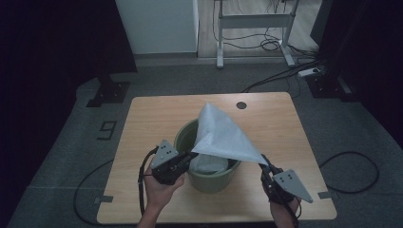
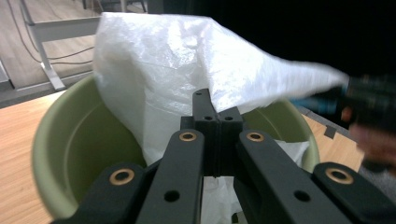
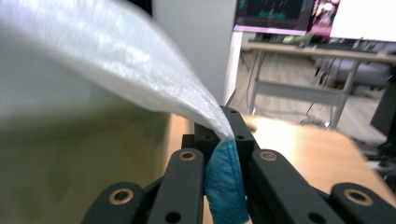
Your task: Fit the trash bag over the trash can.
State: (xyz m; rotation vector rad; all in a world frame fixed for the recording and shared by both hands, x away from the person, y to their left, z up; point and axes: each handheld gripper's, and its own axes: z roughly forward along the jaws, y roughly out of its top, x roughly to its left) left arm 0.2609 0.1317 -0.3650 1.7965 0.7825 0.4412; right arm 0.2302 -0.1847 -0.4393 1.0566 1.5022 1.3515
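One white bag [image 1: 221, 135] was half in the one green bucket [image 1: 183, 137] mid-bench, stretched w/ its long axis running from bucket rim out toward the right tool [image 1: 264, 164]. Both tools, left tool [image 1: 189, 155] incl., were clamped shut on bag edges.

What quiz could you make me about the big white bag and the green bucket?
1. True or false: the white bag lies flat on the table.
2. What colour is the bucket?
3. Which holds a corner of the bag? A) right gripper only B) left gripper only C) both

Key:
1. False; it is stretched up over the bucket.
2. Green.
3. C; both have their fingers shut on the bag.
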